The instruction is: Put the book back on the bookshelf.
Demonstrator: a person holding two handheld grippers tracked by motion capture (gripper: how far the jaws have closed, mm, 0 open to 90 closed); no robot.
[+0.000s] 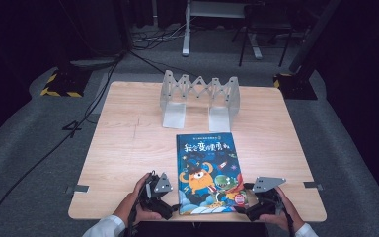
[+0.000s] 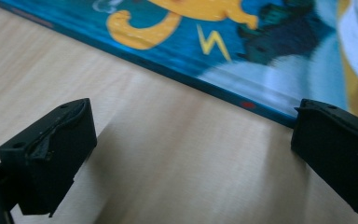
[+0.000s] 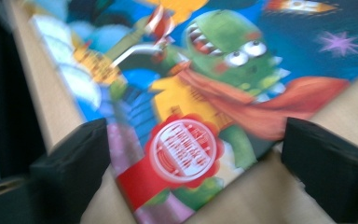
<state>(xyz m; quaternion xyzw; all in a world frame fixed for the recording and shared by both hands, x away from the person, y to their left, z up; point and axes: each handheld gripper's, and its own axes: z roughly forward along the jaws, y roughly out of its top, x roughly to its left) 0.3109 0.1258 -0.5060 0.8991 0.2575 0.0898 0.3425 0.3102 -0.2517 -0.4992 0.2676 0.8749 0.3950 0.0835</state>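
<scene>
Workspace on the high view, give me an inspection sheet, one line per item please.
Surface: wooden table, level.
Job's things: picture book flat, cover up, near the front edge.
Clutter: folding metal book rack at the far side.
Grippers: left gripper open beside the book's left edge; right gripper open, straddling the book's near right corner.
Cables: black cable across the floor, left.
Surroundings: grey carpet, stand bases, dark backdrop.

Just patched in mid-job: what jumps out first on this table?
A bright picture book lies flat at the table's near edge. The left gripper and right gripper flank its near corners, both open. Behind it at the far edge stands a grey folding book rack.
</scene>
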